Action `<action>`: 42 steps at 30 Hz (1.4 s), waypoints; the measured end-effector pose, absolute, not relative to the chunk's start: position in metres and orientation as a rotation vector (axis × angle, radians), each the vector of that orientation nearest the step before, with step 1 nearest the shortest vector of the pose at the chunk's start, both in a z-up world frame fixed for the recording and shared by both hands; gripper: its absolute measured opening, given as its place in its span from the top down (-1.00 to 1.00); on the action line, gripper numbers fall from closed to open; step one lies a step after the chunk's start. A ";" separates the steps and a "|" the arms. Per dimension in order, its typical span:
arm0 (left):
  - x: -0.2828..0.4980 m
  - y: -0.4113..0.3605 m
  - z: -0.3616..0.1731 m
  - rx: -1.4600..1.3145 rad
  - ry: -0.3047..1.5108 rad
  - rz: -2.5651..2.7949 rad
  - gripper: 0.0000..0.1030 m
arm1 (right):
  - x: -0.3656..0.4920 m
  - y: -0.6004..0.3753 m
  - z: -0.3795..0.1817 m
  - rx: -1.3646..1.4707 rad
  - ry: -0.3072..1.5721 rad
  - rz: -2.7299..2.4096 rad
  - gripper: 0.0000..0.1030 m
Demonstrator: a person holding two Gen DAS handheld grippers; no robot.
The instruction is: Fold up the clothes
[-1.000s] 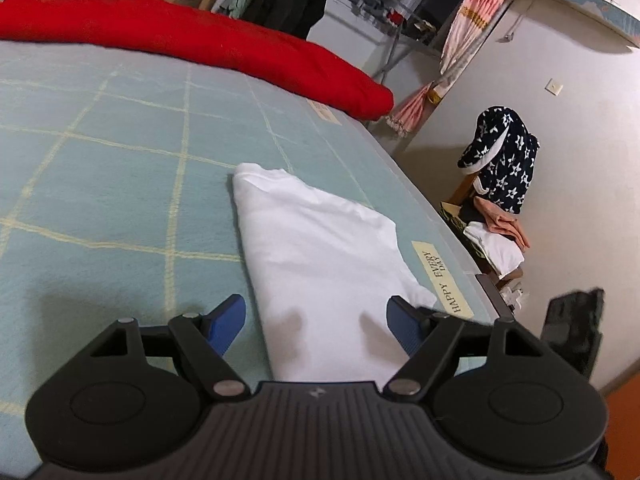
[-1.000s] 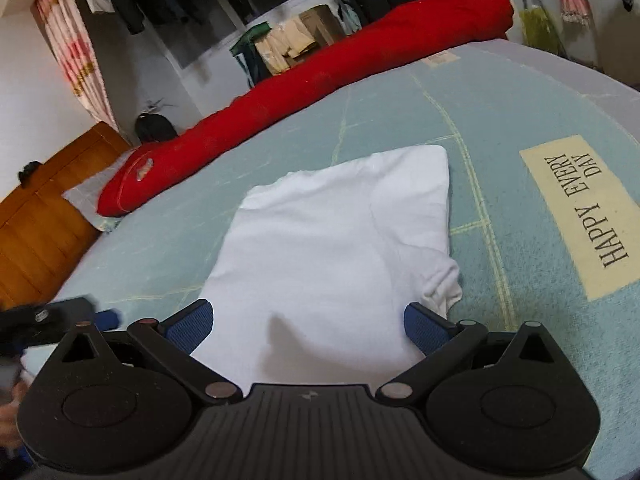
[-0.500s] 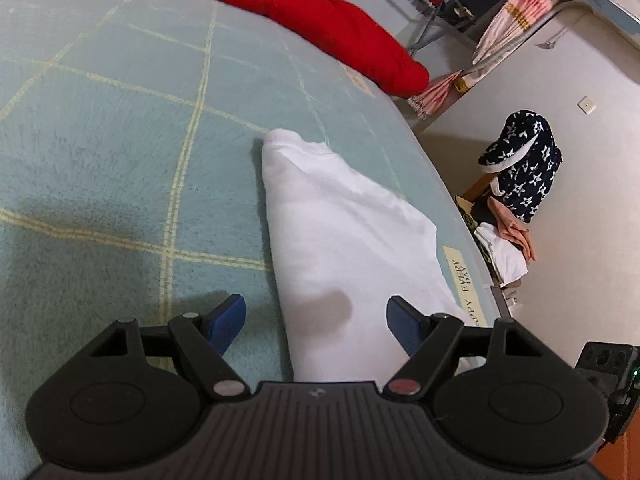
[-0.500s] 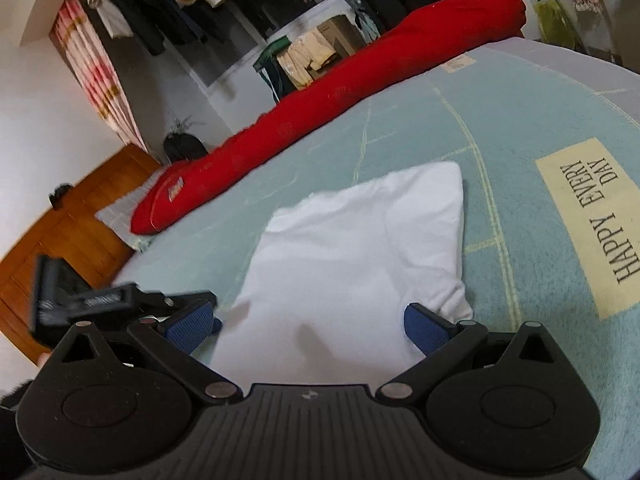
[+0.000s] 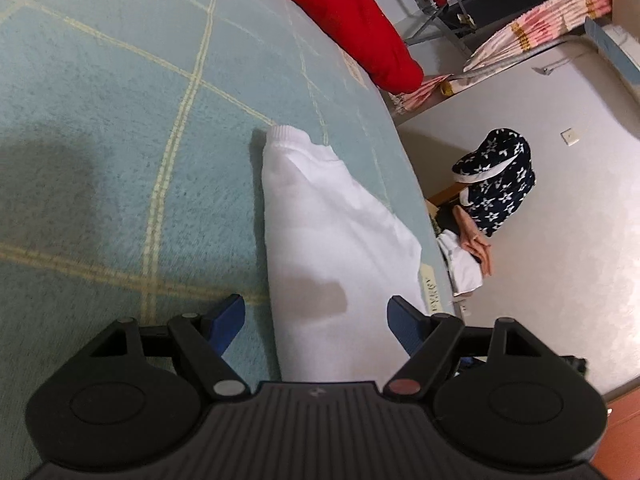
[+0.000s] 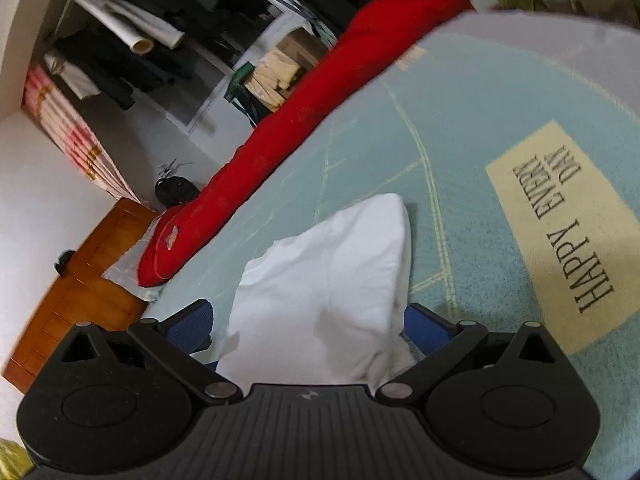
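A folded white garment (image 5: 332, 240) lies on the light blue blanket (image 5: 120, 140) near the bed's right edge. My left gripper (image 5: 316, 312) hovers low over its near end, open. One finger is over the blanket, the other by the garment's right edge. From the other side, the right wrist view shows the same white garment (image 6: 332, 280). My right gripper (image 6: 308, 316) is open there with its blue pads astride the garment's near end. Neither gripper pinches the cloth.
A long red bolster (image 5: 348, 20) lies along the far side of the bed. A cream "HAPPY EVERY DAY" label (image 6: 560, 232) marks the blanket. Off the bed's edge sits a pile of clothes (image 5: 496, 184). A wooden cabinet (image 6: 72, 288) and hanging clothes (image 6: 160, 20) stand beyond.
Both grippers have come lower and closer to the white garment, and both views have rolled. The jaws stayed open. The garment has not moved.
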State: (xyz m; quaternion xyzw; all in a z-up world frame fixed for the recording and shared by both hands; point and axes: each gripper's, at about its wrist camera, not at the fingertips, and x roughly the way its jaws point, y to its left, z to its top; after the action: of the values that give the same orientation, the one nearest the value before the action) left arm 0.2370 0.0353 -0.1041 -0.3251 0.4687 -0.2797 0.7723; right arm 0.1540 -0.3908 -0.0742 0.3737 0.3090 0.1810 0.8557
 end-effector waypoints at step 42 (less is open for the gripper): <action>0.251 0.012 -0.130 -0.708 1.148 -0.804 -0.53 | 0.223 -0.367 -0.103 0.811 0.963 0.630 -1.00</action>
State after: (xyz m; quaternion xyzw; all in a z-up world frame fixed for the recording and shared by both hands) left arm 0.2507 0.0124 -0.1303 -0.3188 0.5168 -0.3622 0.7072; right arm 0.2228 -0.3667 -0.1031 0.3730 0.4428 0.2898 0.7621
